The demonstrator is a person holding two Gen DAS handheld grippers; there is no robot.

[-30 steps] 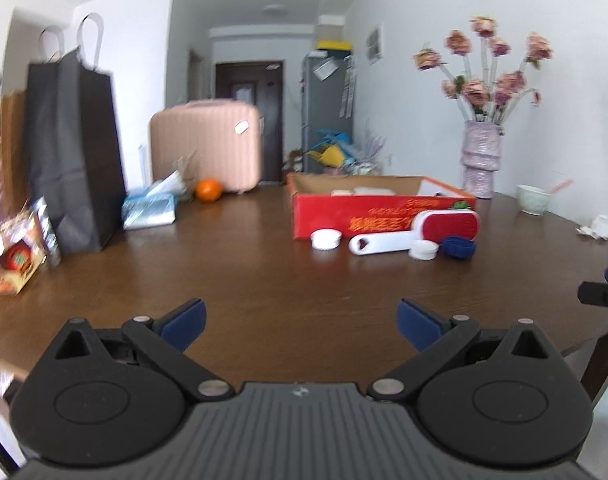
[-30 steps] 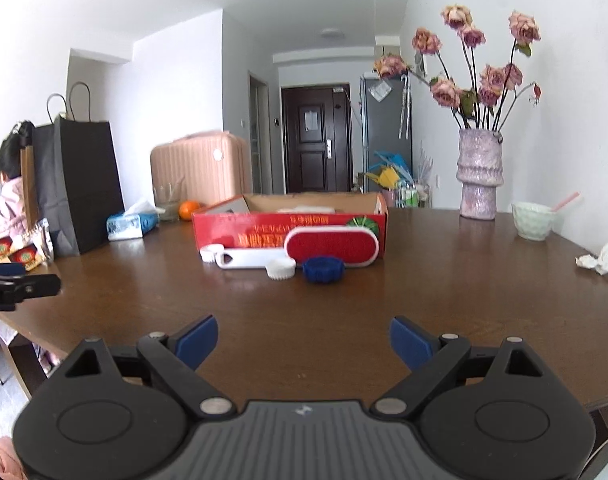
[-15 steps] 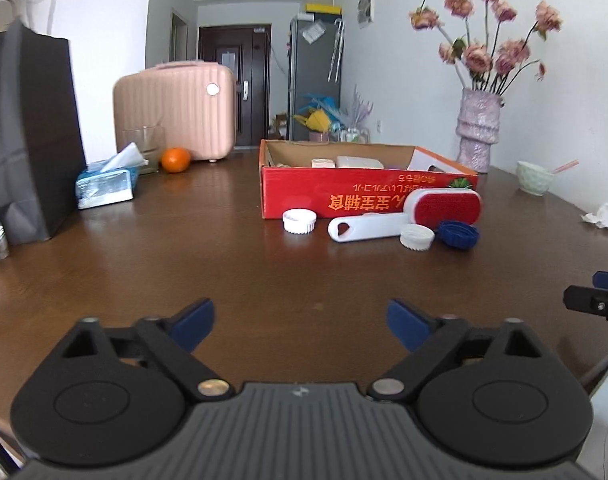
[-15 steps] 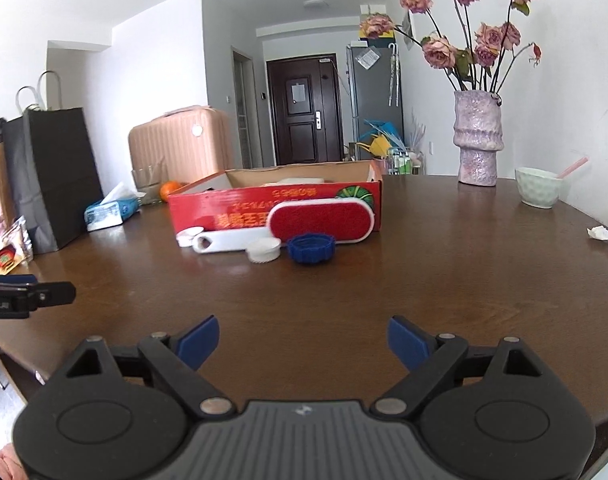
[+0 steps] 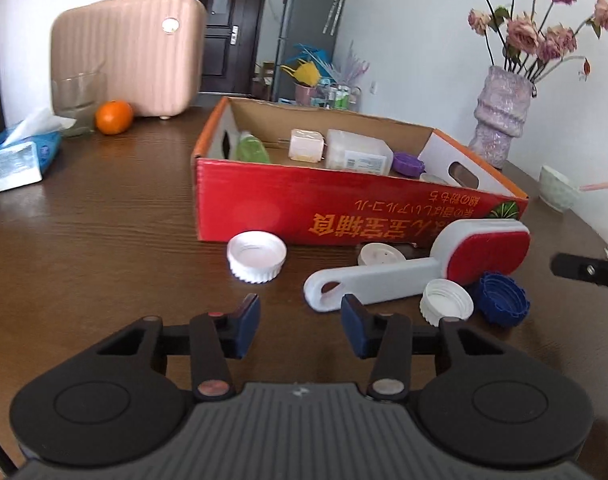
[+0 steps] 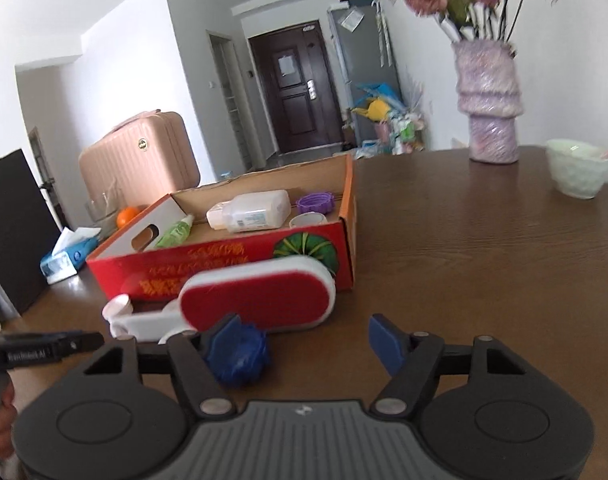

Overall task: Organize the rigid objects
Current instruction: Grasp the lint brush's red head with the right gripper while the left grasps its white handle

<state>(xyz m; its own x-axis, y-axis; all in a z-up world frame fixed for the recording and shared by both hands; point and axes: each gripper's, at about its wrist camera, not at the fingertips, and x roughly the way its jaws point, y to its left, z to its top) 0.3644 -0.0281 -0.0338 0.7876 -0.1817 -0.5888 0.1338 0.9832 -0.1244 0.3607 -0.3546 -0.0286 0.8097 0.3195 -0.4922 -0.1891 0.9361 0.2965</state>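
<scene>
A red cardboard box (image 5: 344,208) (image 6: 232,264) on the brown table holds bottles and a purple cap. In front of it lie a white-handled red lint brush (image 5: 416,264) (image 6: 256,300), a large white cap (image 5: 257,257), a small white cap (image 5: 447,303), a blue cap (image 5: 503,299) (image 6: 237,354) and a white disc (image 5: 381,255). My left gripper (image 5: 300,330) is open and empty, just short of the brush handle. My right gripper (image 6: 304,344) is open and empty, its left finger beside the blue cap.
A tissue pack (image 5: 16,156), an orange (image 5: 114,117), a glass and a pink suitcase (image 5: 128,52) stand at the left. A vase of flowers (image 5: 504,116) (image 6: 490,108) and a green bowl (image 6: 576,168) stand at the right. A black bag (image 6: 12,232) is far left.
Both grippers have moved forward, close to the loose items in front of the box. The left jaws have narrowed somewhat. The right gripper's left finger has come alongside the blue cap.
</scene>
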